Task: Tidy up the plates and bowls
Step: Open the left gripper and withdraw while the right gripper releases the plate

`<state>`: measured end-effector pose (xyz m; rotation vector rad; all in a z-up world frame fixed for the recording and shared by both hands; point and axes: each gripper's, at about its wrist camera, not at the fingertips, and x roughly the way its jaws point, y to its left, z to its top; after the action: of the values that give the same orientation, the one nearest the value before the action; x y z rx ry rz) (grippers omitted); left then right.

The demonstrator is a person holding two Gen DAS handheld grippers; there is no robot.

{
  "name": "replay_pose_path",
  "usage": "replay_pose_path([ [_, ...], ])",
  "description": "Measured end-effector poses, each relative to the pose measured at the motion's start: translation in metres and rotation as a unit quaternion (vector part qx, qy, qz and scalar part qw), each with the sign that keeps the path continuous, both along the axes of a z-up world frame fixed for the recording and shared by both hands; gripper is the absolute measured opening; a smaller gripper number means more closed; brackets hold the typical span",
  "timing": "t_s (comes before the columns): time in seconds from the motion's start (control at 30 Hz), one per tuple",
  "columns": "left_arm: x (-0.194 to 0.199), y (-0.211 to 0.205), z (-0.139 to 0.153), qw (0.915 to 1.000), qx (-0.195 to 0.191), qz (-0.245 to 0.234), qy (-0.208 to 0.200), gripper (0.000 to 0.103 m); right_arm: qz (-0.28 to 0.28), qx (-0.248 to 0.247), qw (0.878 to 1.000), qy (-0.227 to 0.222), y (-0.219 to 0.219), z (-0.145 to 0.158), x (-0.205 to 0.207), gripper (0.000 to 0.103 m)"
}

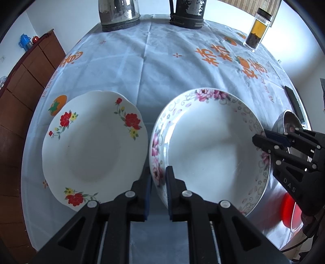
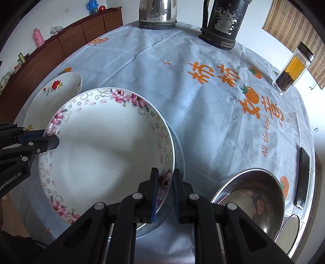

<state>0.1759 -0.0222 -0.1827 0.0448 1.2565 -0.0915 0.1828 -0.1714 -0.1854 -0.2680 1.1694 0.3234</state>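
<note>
A pink-flowered plate [image 1: 209, 146] is held between both grippers, raised off the table. My left gripper [image 1: 158, 182] is shut on its left rim. My right gripper [image 2: 165, 186] is shut on its right rim; it also shows in the left wrist view [image 1: 262, 140]. The plate also shows in the right wrist view [image 2: 107, 148], with the left gripper [image 2: 50, 140] at its far rim. A red-flowered white plate [image 1: 95, 148] lies on the table to the left, also seen in the right wrist view [image 2: 54, 91]. A steel bowl [image 2: 254, 201] sits at the right.
A steel kettle [image 1: 118, 14], a dark flask [image 1: 187, 13] and a tea jar [image 1: 258, 30] stand at the table's far side. A phone [image 2: 303, 178] lies near the right edge. A wooden cabinet [image 1: 24, 77] stands left of the table [image 1: 142, 67].
</note>
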Motion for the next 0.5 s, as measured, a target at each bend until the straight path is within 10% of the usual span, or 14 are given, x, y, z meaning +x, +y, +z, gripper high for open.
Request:
replay_pose_path([
  [0.5, -0.0028, 0.0024, 0.0089, 0.9997, 0.002, 0.011, -0.023, 0.045, 0.001, 0.002, 1.0, -0.001, 0.0008, -0.0008, -0.0001, 0.014],
])
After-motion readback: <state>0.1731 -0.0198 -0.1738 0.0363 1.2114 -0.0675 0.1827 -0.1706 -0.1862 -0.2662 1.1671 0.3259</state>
